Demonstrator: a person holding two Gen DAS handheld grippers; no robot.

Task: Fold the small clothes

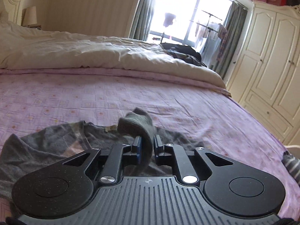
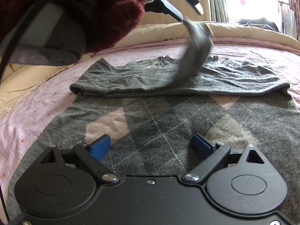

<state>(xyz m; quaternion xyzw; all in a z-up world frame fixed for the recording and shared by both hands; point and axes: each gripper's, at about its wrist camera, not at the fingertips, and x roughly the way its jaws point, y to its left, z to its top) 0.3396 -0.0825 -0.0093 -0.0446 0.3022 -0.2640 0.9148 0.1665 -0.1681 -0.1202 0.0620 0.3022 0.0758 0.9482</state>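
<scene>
A grey argyle sweater (image 2: 159,116) with pink diamonds lies flat on the purple bedsheet (image 1: 131,97), one plain grey part folded over across it (image 2: 131,80). My left gripper (image 1: 147,146) is shut on a grey sleeve (image 1: 136,125) and holds it up above the sweater (image 1: 46,144). In the right wrist view the left gripper (image 2: 182,19) hangs the blurred sleeve (image 2: 195,56) over the folded part. My right gripper (image 2: 151,146) is open and empty, low over the sweater's front.
A cream duvet (image 1: 84,50) is bunched along the far side of the bed. Dark clothes (image 1: 183,52) lie near the window. A white wardrobe (image 1: 271,65) stands at the right. A striped sock (image 1: 292,166) lies at the bed's right edge.
</scene>
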